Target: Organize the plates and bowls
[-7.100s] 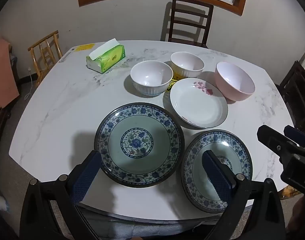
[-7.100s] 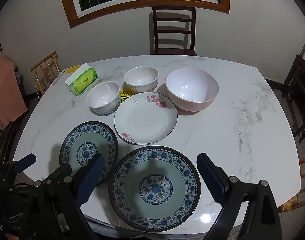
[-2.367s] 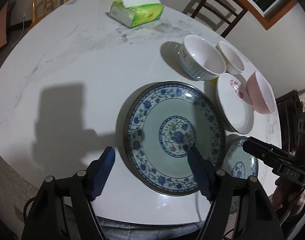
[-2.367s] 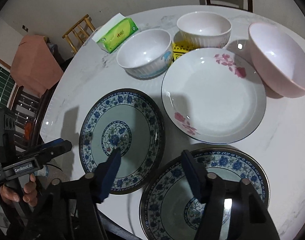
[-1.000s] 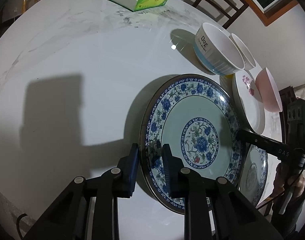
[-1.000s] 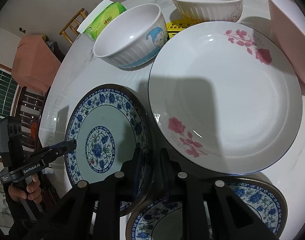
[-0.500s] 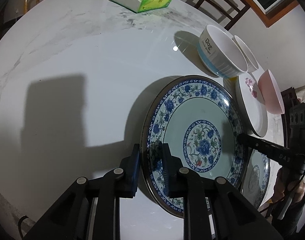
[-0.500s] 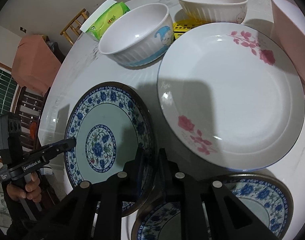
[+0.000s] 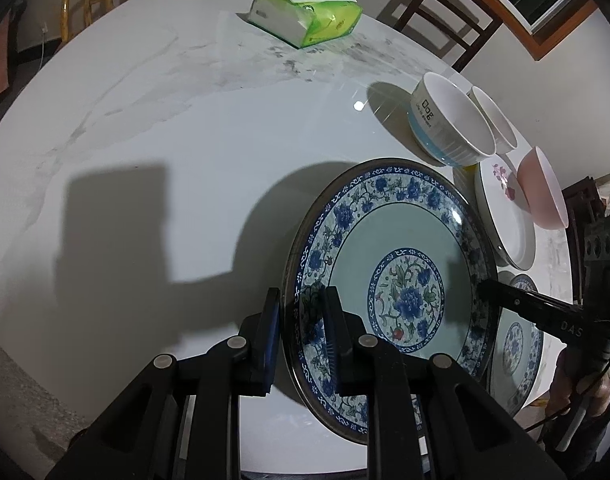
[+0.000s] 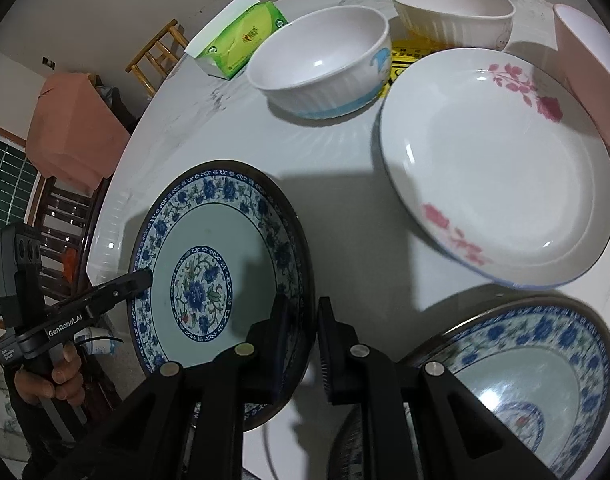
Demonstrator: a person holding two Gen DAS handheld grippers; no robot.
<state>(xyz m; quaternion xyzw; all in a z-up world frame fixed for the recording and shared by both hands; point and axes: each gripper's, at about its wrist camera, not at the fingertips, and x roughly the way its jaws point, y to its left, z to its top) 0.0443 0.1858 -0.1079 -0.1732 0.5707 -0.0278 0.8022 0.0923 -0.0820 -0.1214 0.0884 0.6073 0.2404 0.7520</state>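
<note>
A large blue-and-white floral plate [image 9: 401, 280] is held between both grippers, lifted and tilted above the table. My left gripper [image 9: 301, 320] is shut on its left rim. My right gripper [image 10: 301, 328] is shut on its right rim; the plate also shows in the right wrist view [image 10: 209, 264]. A second blue-and-white plate [image 10: 537, 380] lies at the front right. A white plate with pink flowers [image 10: 501, 168], a white bowl with blue trim [image 10: 325, 60], a cream ribbed bowl [image 10: 453, 12] and a pink bowl [image 10: 589, 76] stand behind.
A green tissue pack [image 9: 305, 12] lies at the far side of the white marble table [image 9: 145, 140]. A yellow item [image 10: 405, 56] sits between the bowls. Wooden chairs [image 9: 437, 16] stand around the table. The table's front edge is close below the grippers.
Both grippers closed on opposite rims of the large blue plate. Over the last second the plate has risen and tilted off the table.
</note>
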